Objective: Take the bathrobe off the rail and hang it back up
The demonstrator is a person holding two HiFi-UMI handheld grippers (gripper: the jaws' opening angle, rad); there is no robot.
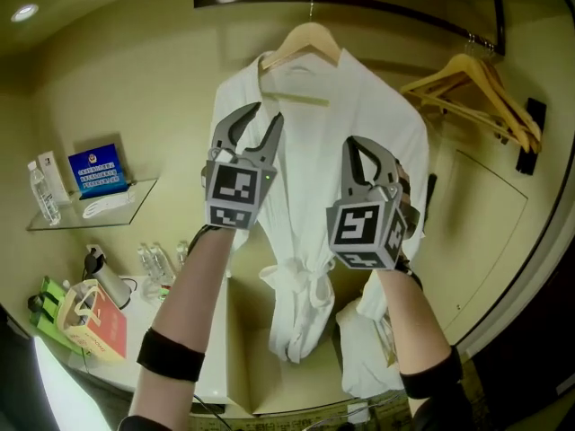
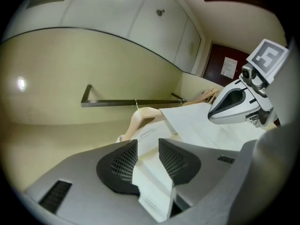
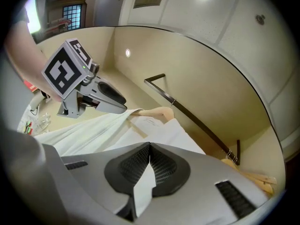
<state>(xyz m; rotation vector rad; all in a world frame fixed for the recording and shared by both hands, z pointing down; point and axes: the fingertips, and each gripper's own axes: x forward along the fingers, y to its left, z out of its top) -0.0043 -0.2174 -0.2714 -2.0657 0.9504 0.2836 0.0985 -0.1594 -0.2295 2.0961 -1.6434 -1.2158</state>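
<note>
A white bathrobe (image 1: pixel 359 106) hangs on a wooden hanger (image 1: pixel 310 39) hooked over the dark rail (image 1: pixel 395 7). My left gripper (image 1: pixel 268 112) is at the robe's left front edge. In the left gripper view, a thick fold of the robe (image 2: pixel 154 182) fills the gap of the left gripper (image 2: pixel 148 142) and touches both pads. My right gripper (image 1: pixel 364 144) is at the robe's right front. In the right gripper view, the right gripper (image 3: pixel 150 145) is shut on a thin edge of the robe (image 3: pixel 143 186). Both grippers point upward toward the hanger (image 3: pixel 157 111).
Spare wooden hangers (image 1: pixel 476 83) hang at the rail's right end. A glass shelf (image 1: pixel 90 212) on the left wall holds a bottle (image 1: pixel 43 191) and a blue sign (image 1: pixel 97 169). Water bottles (image 1: pixel 157 260), a kettle (image 1: pixel 103 277) and an orange box (image 1: pixel 90 317) stand on the counter below.
</note>
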